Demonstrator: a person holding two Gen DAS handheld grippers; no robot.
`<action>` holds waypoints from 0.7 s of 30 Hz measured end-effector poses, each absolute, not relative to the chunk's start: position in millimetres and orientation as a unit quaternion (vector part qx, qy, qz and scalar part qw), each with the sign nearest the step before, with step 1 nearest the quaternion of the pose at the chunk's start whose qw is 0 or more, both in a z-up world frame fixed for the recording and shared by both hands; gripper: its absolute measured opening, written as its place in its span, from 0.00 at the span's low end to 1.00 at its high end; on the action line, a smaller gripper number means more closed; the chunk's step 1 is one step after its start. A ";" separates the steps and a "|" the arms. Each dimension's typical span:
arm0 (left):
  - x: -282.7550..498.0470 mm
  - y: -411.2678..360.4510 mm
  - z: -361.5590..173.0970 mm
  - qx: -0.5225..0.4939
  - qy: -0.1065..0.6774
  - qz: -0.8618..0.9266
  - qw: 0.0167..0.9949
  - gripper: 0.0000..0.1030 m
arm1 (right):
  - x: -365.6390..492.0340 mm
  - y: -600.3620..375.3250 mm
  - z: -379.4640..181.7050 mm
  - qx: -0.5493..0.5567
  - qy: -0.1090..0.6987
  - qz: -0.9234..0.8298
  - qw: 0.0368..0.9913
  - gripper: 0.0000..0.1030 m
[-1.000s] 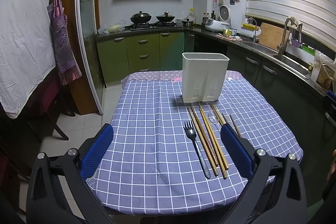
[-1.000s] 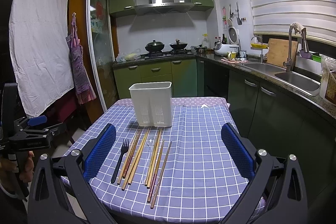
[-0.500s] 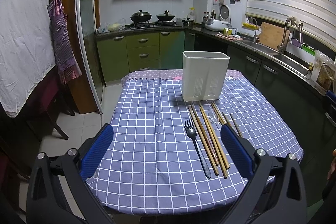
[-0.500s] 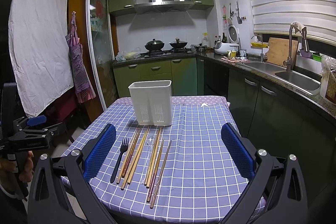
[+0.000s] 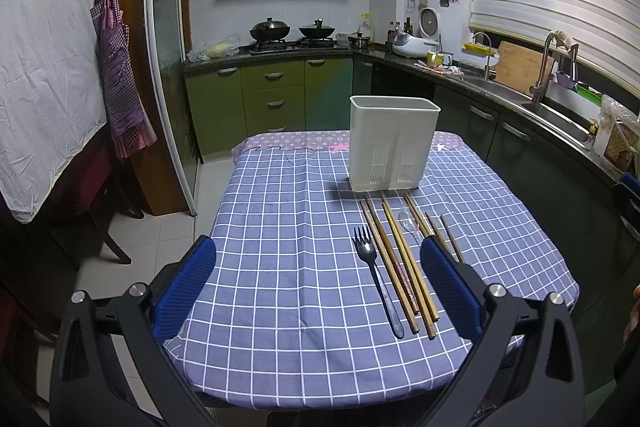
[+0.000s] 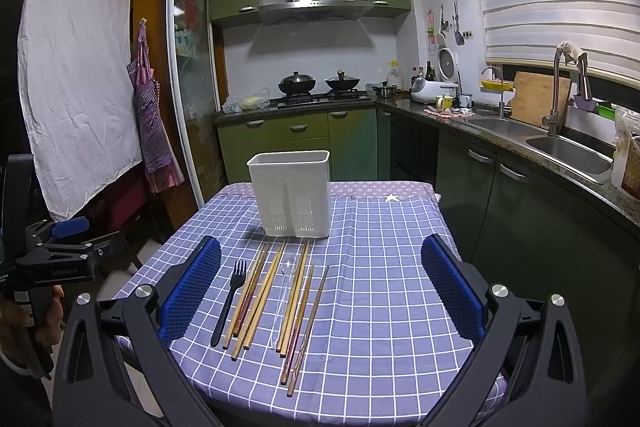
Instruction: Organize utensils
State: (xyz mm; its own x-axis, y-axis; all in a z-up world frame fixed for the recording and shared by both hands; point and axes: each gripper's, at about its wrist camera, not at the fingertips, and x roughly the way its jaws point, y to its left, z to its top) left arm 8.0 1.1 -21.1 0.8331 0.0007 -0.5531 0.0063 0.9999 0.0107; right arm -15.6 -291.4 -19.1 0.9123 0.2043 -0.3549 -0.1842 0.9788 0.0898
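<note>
A white utensil holder (image 5: 394, 146) (image 6: 291, 194) stands upright on the checked tablecloth (image 5: 288, 227) (image 6: 380, 287). In front of it lie a black fork (image 5: 376, 279) (image 6: 229, 301), several wooden chopsticks (image 5: 400, 263) (image 6: 264, 291) and a clear plastic spoon (image 5: 409, 225) (image 6: 284, 291), side by side. My left gripper (image 5: 318, 279) is open and empty, held above the table's near edge. My right gripper (image 6: 320, 291) is open and empty, above the utensils' near ends. The left gripper also shows in the right wrist view (image 6: 60, 247), off the table's left side.
A kitchen counter with a sink (image 6: 568, 151) runs along the right. A stove with two pots (image 6: 316, 83) stands at the back. An apron (image 6: 154, 131) and a white sheet hang at the left, above dark chairs (image 5: 100, 211).
Both views have shifted very slightly. The utensils and the holder have not moved, and both grippers stay open.
</note>
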 end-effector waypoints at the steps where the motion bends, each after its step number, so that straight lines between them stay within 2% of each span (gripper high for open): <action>1: 8.1 1.2 -21.3 0.006 0.289 -0.002 0.957 0.95 | -15.2 -291.9 -19.3 0.027 0.185 0.100 0.977 0.96; 9: 22.8 0.2 -31.3 0.003 0.316 -0.010 0.949 0.95 | 7.5 -296.6 -28.5 0.024 0.219 0.092 0.971 0.96; 16: 71.2 -1.2 -48.2 -0.006 0.395 -0.018 0.919 0.95 | 78.4 -306.9 -43.3 0.011 0.304 0.093 0.948 0.96; 21: 123.2 -10.5 -69.6 -0.031 0.479 -0.029 0.877 0.95 | 133.5 -321.3 -59.0 0.022 0.371 0.098 0.923 0.96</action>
State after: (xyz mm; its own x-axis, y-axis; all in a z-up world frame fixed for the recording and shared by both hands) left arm 123.2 -10.5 -69.6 0.5403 -0.0797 -0.8377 0.0203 0.9965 -0.0817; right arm 133.5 -321.3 -59.0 0.7050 0.1967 -0.6814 -0.1641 0.9799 0.1131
